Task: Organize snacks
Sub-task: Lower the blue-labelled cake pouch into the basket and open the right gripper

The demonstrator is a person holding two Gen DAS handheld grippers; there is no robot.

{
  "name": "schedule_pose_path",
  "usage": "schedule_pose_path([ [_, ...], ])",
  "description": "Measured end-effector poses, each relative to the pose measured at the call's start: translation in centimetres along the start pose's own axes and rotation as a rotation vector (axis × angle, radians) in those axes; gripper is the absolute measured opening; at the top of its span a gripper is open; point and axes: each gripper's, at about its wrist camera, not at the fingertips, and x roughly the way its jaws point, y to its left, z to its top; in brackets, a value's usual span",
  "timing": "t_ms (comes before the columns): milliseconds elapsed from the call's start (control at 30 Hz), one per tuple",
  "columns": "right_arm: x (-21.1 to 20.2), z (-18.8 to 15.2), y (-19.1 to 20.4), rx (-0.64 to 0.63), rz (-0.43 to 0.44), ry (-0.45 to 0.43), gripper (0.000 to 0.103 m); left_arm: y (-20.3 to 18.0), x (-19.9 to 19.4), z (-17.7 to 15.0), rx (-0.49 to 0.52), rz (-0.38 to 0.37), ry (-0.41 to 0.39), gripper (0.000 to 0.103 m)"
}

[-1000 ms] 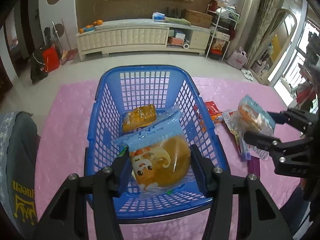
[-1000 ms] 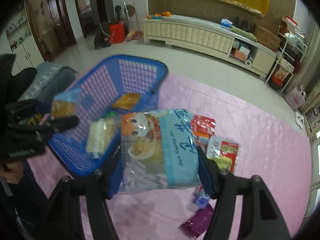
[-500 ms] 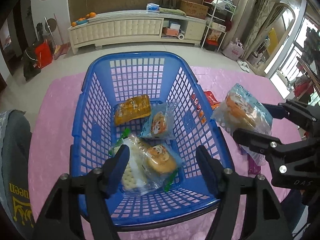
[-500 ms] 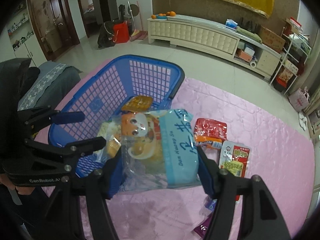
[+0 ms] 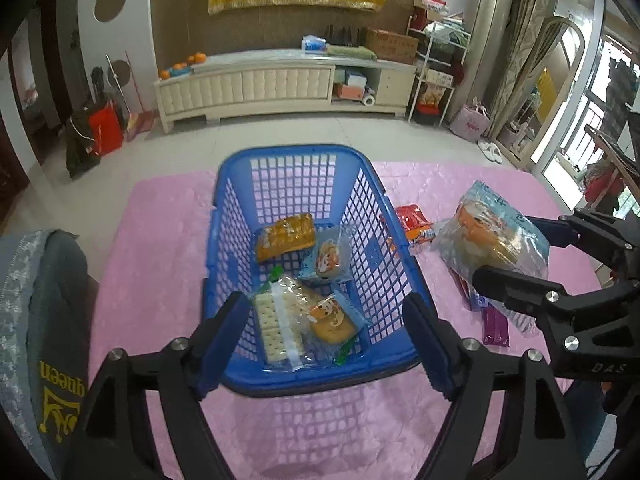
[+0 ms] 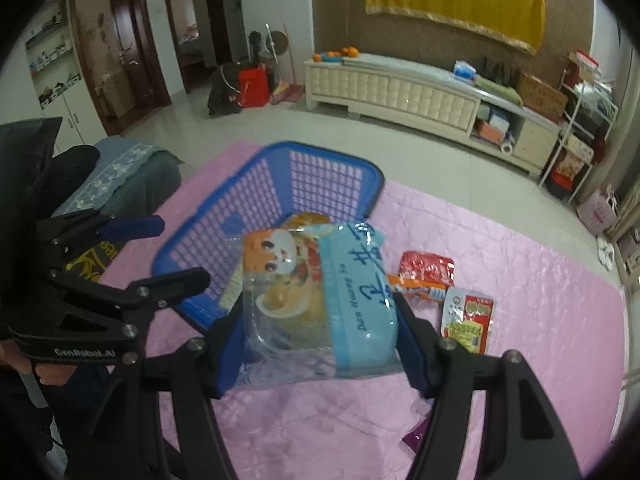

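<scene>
A blue plastic basket [image 5: 296, 152] stands on the pink cloth and holds several snack packs: an orange pack [image 5: 285, 236], a small cat-print pack [image 5: 330, 256], crackers [image 5: 276, 324] and a cat-print bun pack [image 5: 332, 320]. My left gripper [image 5: 324, 332] hovers over the basket's near end. Its jaws are opening and nothing is between them. My right gripper [image 6: 320, 332] is shut on a clear and light-blue cat-print snack bag [image 6: 316, 292], held in the air just right of the basket. The left wrist view shows that bag [image 5: 488, 236] beside the basket's right wall.
On the pink cloth [image 6: 520, 264] to the right of the basket lie a red pack [image 6: 428, 268], a white and red pouch [image 6: 468, 316] and a purple pack [image 5: 496, 326]. A grey garment with yellow lettering [image 5: 40, 320] lies at the left edge. A white cabinet [image 5: 280, 80] lines the far wall.
The left gripper let go of the cat-print bun pack, which now lies in the basket, then widened and rose. The right gripper lifted with its bag still held.
</scene>
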Motion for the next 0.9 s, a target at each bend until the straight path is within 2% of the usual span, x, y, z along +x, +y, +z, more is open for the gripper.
schedule_pose_path([
  [167, -0.2, 0.8, 1.8, -0.029, 0.007, -0.014, 0.07, 1.4, -1.9, -0.3, -0.018, 0.023, -0.036, 0.079],
  [400, 1.9, 2.2, 3.5, -0.039, 0.031, -0.012, 0.07, 5.2, -2.6, -0.9, -0.086, 0.066, -0.061, 0.079],
  [600, 4.9, 3.2, 5.8, -0.073, 0.046, 0.035, 0.071, 7.8, -1.8, -1.6, -0.121, 0.074, -0.046, 0.079],
  [900, 9.0, 3.1, 7.9, -0.107, 0.048, 0.117, 0.071, 10.1, -0.6, -3.0, -0.152, 0.083, -0.025, 0.079],
])
